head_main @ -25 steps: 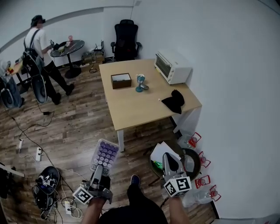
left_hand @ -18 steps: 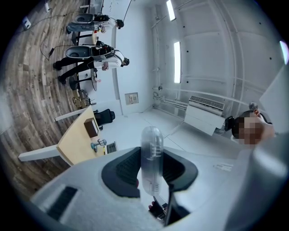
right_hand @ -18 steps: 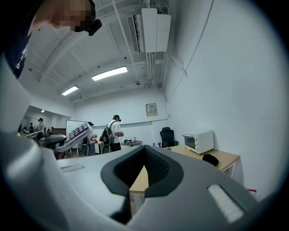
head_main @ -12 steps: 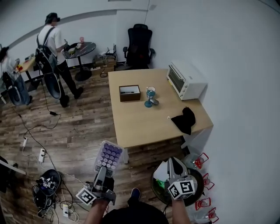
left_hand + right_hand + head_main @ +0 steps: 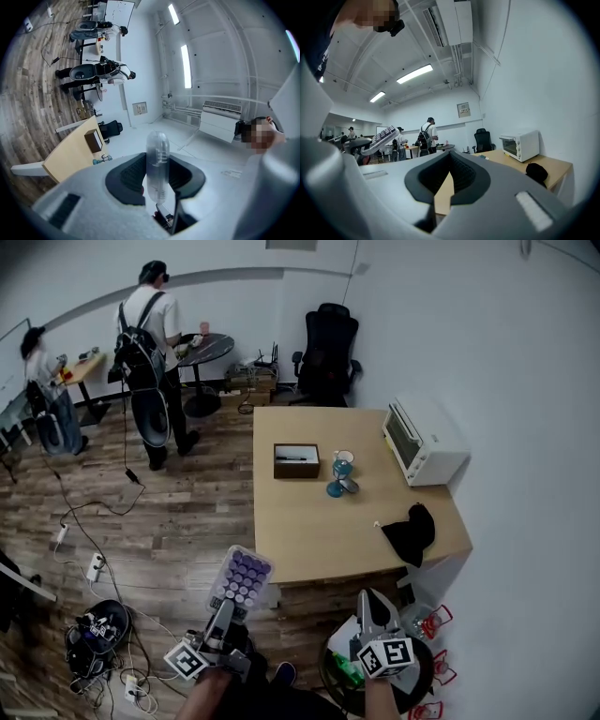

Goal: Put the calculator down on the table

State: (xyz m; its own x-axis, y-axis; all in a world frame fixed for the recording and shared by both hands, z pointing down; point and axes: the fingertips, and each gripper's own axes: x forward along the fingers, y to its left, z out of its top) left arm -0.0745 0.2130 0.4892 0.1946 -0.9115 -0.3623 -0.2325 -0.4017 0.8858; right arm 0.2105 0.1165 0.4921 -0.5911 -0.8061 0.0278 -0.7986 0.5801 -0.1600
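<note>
Fingers (image 5: 127,177) of the left gripper (image 5: 227,607) pinch the calculator (image 5: 241,578) by its near end. In the left gripper view it stands edge-on between them, touching both. From the head view its purple keys face up. It is held in the air over the wood floor (image 5: 169,512), short of the near left corner of the tabletop (image 5: 319,531) and not set down on it.

Far left on the floor lies a tangle of cables (image 5: 94,648). Beyond that, a person with a backpack (image 5: 150,352) stands beside a round table (image 5: 208,347). A black office chair (image 5: 328,362) sits at the far end of the tabletop.

On the tabletop are a dark box (image 5: 296,461), a small blue object (image 5: 341,475) just right of it, a white toaster oven (image 5: 424,442) along the right edge, and a black cloth (image 5: 411,532) near the right front corner.

At the right, the right gripper (image 5: 369,598) has its fingers (image 5: 465,174) pressed together with nothing between them. It is held above a dark round bin (image 5: 417,681) on the floor.
</note>
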